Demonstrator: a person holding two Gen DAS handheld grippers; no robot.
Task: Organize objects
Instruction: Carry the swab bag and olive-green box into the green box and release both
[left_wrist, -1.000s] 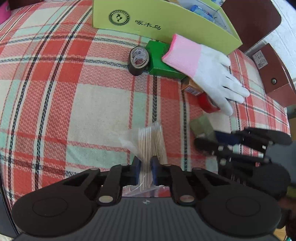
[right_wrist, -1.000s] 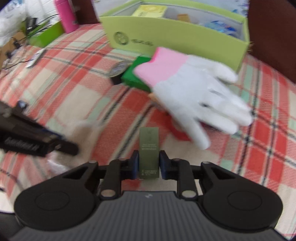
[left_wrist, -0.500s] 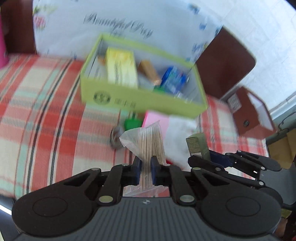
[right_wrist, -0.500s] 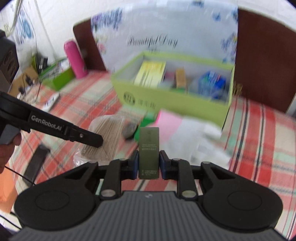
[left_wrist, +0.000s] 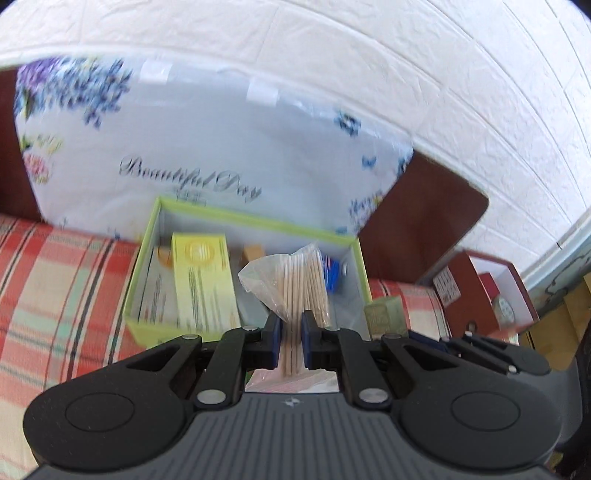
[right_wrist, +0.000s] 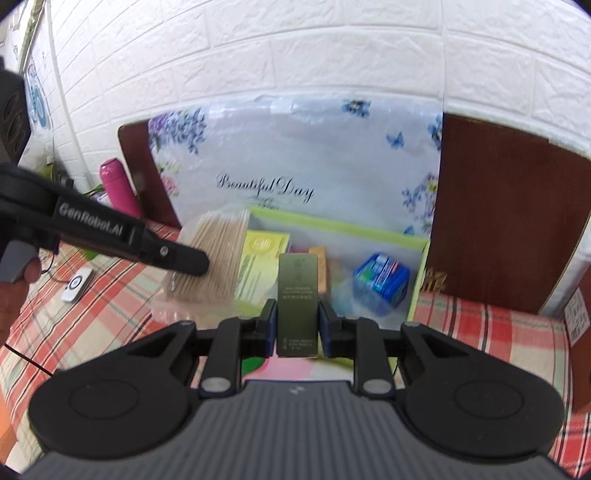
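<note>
My left gripper (left_wrist: 291, 328) is shut on a clear bag of wooden sticks (left_wrist: 301, 284), held up in front of the open lime-green box (left_wrist: 144, 254). My right gripper (right_wrist: 297, 321) is shut on a small olive-green box (right_wrist: 297, 295), also raised before the lime-green box (right_wrist: 332, 225). In the right wrist view the left gripper (right_wrist: 192, 263) reaches in from the left with the bag of sticks (right_wrist: 218, 254). In the left wrist view the olive box (left_wrist: 384, 314) shows at the right. Inside the lime box lie a yellow carton (left_wrist: 203, 280) and a blue pack (right_wrist: 382, 275).
The lime box stands on a red plaid cloth (left_wrist: 55, 280) against a floral pillow (left_wrist: 221, 147) and a brown headboard (right_wrist: 509, 221). A pink bottle (right_wrist: 118, 184) and a small white device (right_wrist: 75, 284) lie at the left. A brown box (left_wrist: 487, 291) sits at the right.
Both grippers have risen with their loads and tilted up; the lime box's inside, the pillow and the wall have come into view. The white glove, tape and green packet have dropped out of sight.
</note>
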